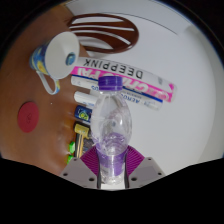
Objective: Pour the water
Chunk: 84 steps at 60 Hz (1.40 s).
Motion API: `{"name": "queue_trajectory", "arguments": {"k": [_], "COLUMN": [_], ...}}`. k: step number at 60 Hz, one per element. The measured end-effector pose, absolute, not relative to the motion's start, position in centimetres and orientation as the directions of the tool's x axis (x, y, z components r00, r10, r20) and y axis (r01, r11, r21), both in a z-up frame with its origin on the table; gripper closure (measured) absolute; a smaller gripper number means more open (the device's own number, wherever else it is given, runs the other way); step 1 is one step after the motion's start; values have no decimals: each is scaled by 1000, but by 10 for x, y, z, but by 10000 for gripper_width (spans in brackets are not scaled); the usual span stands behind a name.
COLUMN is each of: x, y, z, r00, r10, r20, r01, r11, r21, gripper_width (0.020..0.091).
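A clear plastic water bottle [112, 120] stands pinched between the gripper's [111, 172] fingers, a white cup [55, 55] at ten o'clock beyond.

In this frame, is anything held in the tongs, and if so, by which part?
Yes: the tongs are shut on the clear plastic water bottle, gripping it at its purple-capped neck end, with the bottle's body extending forward beyond the fingers.

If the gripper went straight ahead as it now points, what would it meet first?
The bottle: it already stands between the fingers of the gripper, which look closed on it. Beyond it lies the DEEPINK box.
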State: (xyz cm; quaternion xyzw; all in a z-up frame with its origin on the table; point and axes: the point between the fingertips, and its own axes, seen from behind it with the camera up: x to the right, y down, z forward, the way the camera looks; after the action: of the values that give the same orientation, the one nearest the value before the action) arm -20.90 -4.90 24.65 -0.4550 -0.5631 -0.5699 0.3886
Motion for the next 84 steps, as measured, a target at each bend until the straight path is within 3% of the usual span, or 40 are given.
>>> {"name": "queue_trajectory", "arguments": {"k": [6,13,26,33,42,49,57,65,84], "x": [-237,-250,-256,-247,-232,-223,-216,-217,-231], "y": [-46,-46,-46,-50,-60,-66,-66,-65,-64], "z": [236,225,219,222,234,243,216,173,82], "r00": [-464,-558,-540,-332,169,547,853,951,968], "r10": [52,75,105,158,204,197,211,228,249], "r20": [884,827,835,930,964,814,477,206,-11], "r01": [885,829,840,941,983,837,519,272,85], "r11": [-13,-10,7,-17,-102,-158,-258,-312,-372], "r21": [465,560,542,339,-151,-524,-815,-910,-924], "gripper_width": [803,799,800,800,800,798,797,795,786]}}
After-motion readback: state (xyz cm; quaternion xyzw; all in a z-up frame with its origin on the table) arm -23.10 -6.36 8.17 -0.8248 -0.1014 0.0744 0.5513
